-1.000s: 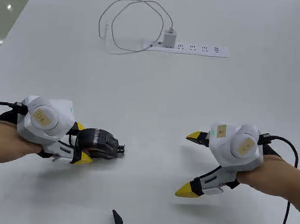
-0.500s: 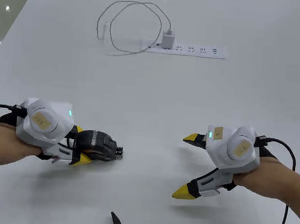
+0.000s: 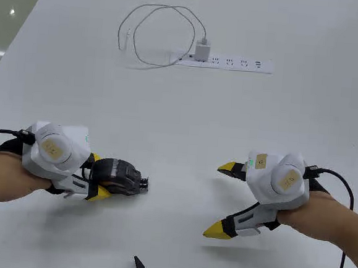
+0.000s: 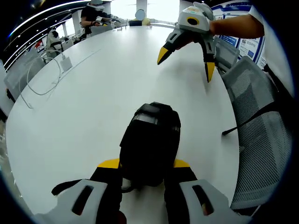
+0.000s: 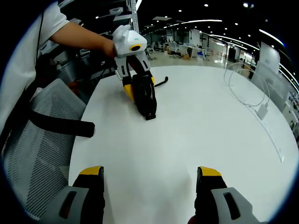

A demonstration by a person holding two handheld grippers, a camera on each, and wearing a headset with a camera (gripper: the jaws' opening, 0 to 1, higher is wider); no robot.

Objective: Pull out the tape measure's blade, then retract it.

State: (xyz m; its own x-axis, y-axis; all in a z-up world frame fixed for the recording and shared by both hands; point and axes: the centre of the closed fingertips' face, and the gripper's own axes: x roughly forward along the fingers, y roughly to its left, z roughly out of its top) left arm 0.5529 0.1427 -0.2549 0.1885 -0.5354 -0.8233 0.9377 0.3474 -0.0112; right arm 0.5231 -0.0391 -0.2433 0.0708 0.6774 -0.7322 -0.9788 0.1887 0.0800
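Black tape measure (image 3: 117, 175) is clamped on the white table (image 3: 186, 122) by the left gripper (image 3: 99, 172); the right gripper (image 3: 220, 199) is spread wide, well apart. The blade hook (image 3: 143, 182) could be missed if approached off-line.

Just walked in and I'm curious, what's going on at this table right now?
A person holds a two-jaw gripper in each hand over a white table. The left gripper is shut on a black tape measure that rests on the table. The right gripper is open and empty, well apart from it. The blade does not look pulled out yet. A power strip lies at the far side.
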